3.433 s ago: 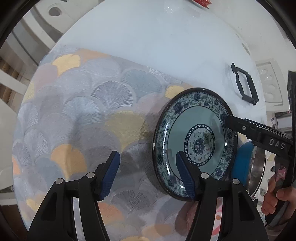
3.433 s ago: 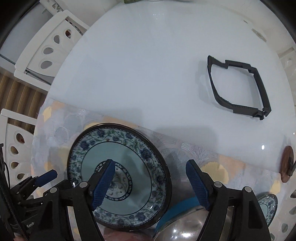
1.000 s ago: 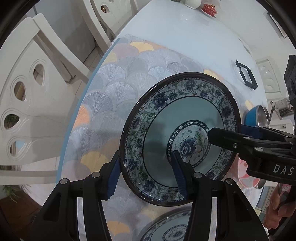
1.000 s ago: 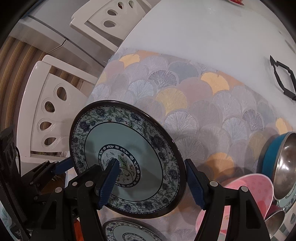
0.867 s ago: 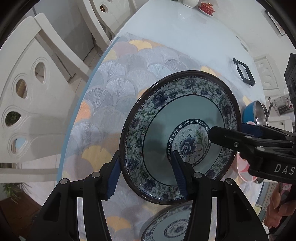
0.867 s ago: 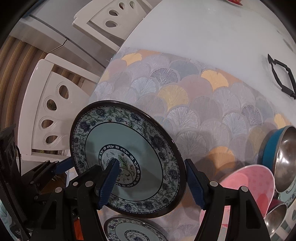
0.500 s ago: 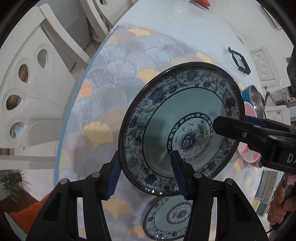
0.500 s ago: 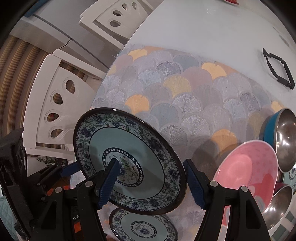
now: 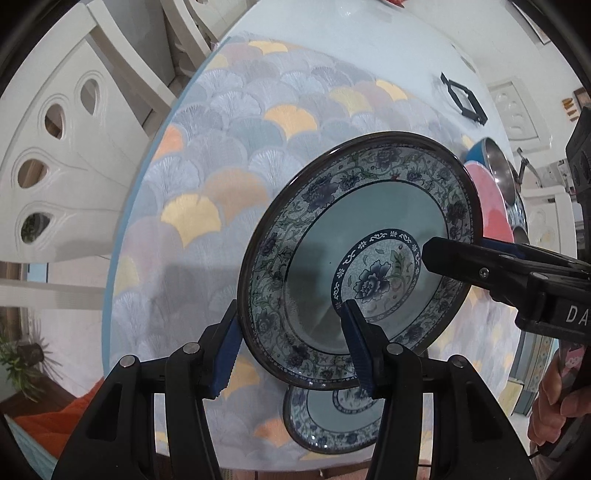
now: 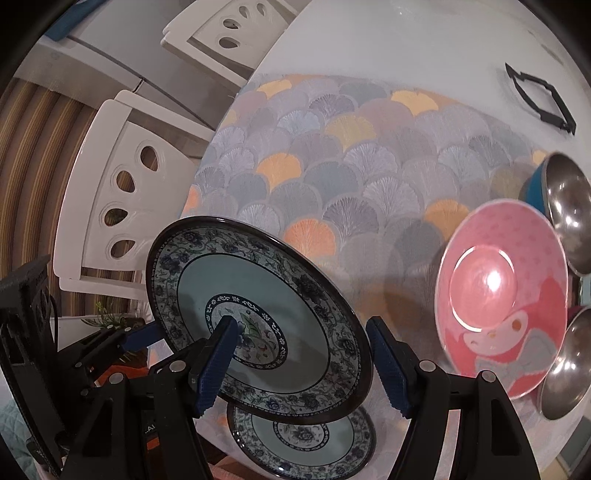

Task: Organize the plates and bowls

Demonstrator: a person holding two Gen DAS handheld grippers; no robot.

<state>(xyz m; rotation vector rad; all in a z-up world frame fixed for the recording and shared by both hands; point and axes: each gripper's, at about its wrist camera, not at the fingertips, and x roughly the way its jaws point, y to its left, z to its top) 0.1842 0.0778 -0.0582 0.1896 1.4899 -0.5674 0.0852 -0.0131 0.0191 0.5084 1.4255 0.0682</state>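
The large blue-patterned plate [image 9: 360, 266] hangs tilted in the air above the counter [image 9: 369, 33], carried by both grippers at once. The left gripper [image 9: 291, 349] has its jaws clenched on the plate's near-left rim, 1 blue pad under the rim and 1 pad on the plate's face. The right gripper [image 10: 301, 363] grasps the opposite rim: its left pad lies on the plate's patterned centre and its right pad sits at the outer edge, though whether that pad presses the rim cannot be told for sure from its own camera. In the left wrist view the right gripper's black finger [image 9: 480, 266] reaches in over the plate from the right, with a person's hand [image 9: 554, 398] on its handle.

Directly below the held plate, a 2nd, smaller plate [image 10: 301, 439] of the same pattern lies flat on the fan-patterned cloth [image 10: 369, 177] near the counter's edge. To the right of the held plate stands a pink bowl [image 10: 502, 306], and beyond it a blue bowl with a steel inside [image 10: 565, 199]; another steel bowl [image 10: 565, 369] sits just below the pink one. Far beyond the held plate, a black frame [image 10: 539, 103] lies on the bare white part of the counter. White chairs [image 10: 118, 206] stand to the left of the held plate, off the counter.
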